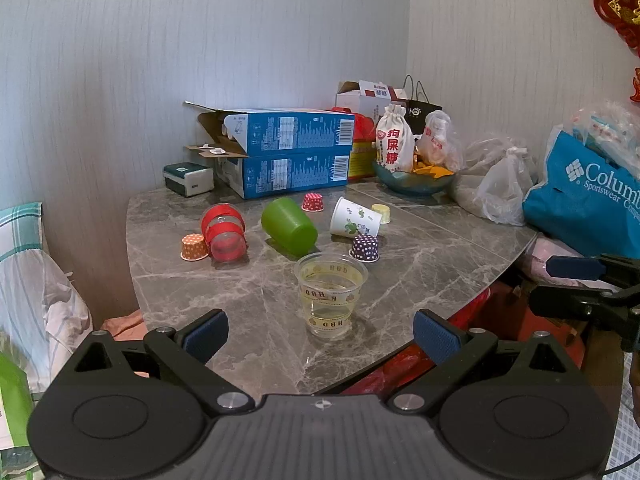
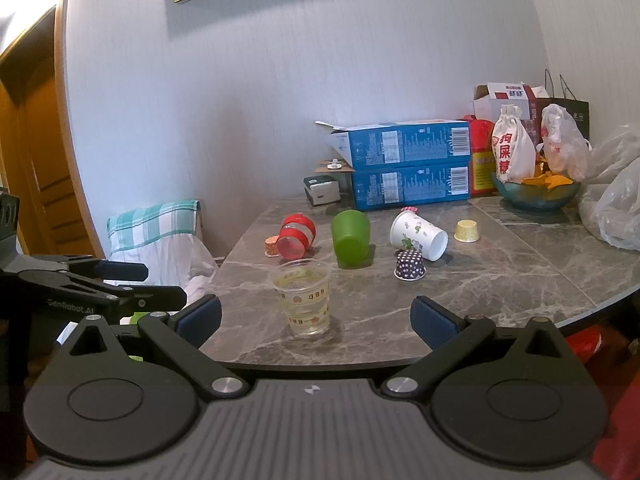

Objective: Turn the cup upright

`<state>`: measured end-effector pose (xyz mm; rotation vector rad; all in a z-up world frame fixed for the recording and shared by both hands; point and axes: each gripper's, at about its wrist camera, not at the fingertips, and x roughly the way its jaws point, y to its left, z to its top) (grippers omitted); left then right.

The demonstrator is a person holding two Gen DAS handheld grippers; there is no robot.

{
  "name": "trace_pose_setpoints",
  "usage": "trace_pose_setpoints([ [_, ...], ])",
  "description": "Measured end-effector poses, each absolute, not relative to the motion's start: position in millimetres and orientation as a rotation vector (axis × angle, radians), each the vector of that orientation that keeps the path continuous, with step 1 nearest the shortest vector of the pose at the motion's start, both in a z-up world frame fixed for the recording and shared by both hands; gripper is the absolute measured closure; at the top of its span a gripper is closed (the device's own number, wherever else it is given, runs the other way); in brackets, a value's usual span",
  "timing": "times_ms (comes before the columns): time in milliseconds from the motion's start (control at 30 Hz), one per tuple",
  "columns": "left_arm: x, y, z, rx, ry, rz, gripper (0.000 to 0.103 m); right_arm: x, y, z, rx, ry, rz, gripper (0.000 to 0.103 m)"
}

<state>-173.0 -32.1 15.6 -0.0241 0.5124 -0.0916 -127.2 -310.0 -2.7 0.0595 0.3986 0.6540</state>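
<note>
A clear plastic cup (image 1: 331,295) with gold print stands upright near the table's front edge; it also shows in the right wrist view (image 2: 304,298). A green cup (image 1: 289,229) (image 2: 351,238), a white paper cup (image 1: 354,218) (image 2: 418,235) and a red-banded clear cup (image 1: 223,232) (image 2: 295,236) lie on their sides behind it. My left gripper (image 1: 320,334) is open and empty, just in front of the clear cup. My right gripper (image 2: 316,320) is open and empty, also in front of it.
Small paper baking cups stand upside down: orange (image 1: 194,247), purple dotted (image 1: 365,248), red (image 1: 312,202), yellow (image 1: 381,213). Blue boxes (image 1: 288,156), a bowl of snacks (image 1: 416,178) and bags (image 1: 584,196) crowd the marble table's (image 1: 440,264) back and right. A chair (image 2: 156,236) stands left.
</note>
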Motion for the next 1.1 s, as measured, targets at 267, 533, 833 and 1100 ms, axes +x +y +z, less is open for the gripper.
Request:
trace_pose_setpoints([
  [267,-174.3,-31.7,14.9,-0.027,0.513,-0.091,0.003,-126.4,-309.8,-2.6,0.062,0.403,0.654,0.001],
  [533,-174.6,-31.6,15.2,-0.026,0.513,-0.077,0.003,-125.7,-309.0,-4.6,0.069,0.416,0.656,0.001],
  [833,-176.1,-26.4,14.8,-0.044,0.510,-0.059,0.003,-128.3,-307.1,-4.4,0.068,0.411,0.665,0.001],
  [1100,-173.9,-28.7,13.9,-0.045,0.514,-0.065,0.003,-129.4,-305.6,-4.7,0.069,0.418,0.667,0.001],
])
